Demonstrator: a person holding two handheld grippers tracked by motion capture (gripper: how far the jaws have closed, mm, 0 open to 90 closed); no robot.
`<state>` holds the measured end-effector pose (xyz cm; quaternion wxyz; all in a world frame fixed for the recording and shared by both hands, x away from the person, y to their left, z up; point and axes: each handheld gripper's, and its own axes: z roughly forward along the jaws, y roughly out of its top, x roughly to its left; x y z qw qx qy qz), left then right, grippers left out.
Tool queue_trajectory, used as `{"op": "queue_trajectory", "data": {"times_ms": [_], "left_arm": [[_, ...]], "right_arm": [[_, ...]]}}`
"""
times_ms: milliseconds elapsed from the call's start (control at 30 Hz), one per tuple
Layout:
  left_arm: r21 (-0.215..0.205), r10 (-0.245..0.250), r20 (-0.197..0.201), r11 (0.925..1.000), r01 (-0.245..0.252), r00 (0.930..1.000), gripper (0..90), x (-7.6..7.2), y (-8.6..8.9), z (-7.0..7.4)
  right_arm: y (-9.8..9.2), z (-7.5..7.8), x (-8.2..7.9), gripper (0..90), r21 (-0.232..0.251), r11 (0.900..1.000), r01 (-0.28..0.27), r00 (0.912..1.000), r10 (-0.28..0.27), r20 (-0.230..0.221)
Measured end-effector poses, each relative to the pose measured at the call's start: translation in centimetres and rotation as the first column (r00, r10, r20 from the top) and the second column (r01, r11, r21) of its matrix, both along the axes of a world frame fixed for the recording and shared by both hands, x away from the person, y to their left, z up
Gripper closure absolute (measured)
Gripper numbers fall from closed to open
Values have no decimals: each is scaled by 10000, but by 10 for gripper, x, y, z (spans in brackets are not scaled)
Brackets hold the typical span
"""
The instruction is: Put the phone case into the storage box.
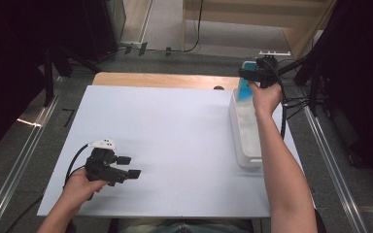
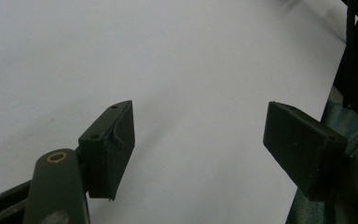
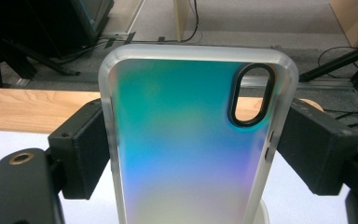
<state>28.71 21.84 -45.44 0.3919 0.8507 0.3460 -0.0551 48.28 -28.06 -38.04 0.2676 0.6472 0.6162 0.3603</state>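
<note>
The right gripper [image 1: 256, 74] sits at the upper right of the high view, its fingers [image 3: 81, 149] clamped on the two long edges of a phone case [image 3: 191, 140] — iridescent teal and blue, held upright above the far end of a white tray [image 1: 245, 133]. At lower left, the left gripper [image 1: 126, 167] rests low over the white surface [image 1: 175, 136] — fingers [image 2: 109, 149] wide apart, empty.
</note>
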Motion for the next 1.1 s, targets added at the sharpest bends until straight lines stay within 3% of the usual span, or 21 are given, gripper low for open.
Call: {"op": "queue_trajectory", "data": {"times_ms": [233,700,900,1100], "left_arm": [[6,-16,27,10000,16,10000,247,0,-1,-1],[32,-15,5,10000,15,10000,247,0,-1,-1],[18,-19,8,10000,19,10000,247,0,-1,-1],[110,-103,-94,9999,104,9999,247,1,-1,-1]], "right_arm": [[0,-5,0,148,181,9998,-54,10000,52,85],[-4,-22,0,148,108,9999,123,9996,-120,-259],[-4,-27,-1,147,-166,9999,44,9995,-49,-311],[-3,-31,-2,148,-29,10000,17,9989,-19,-468]]}}
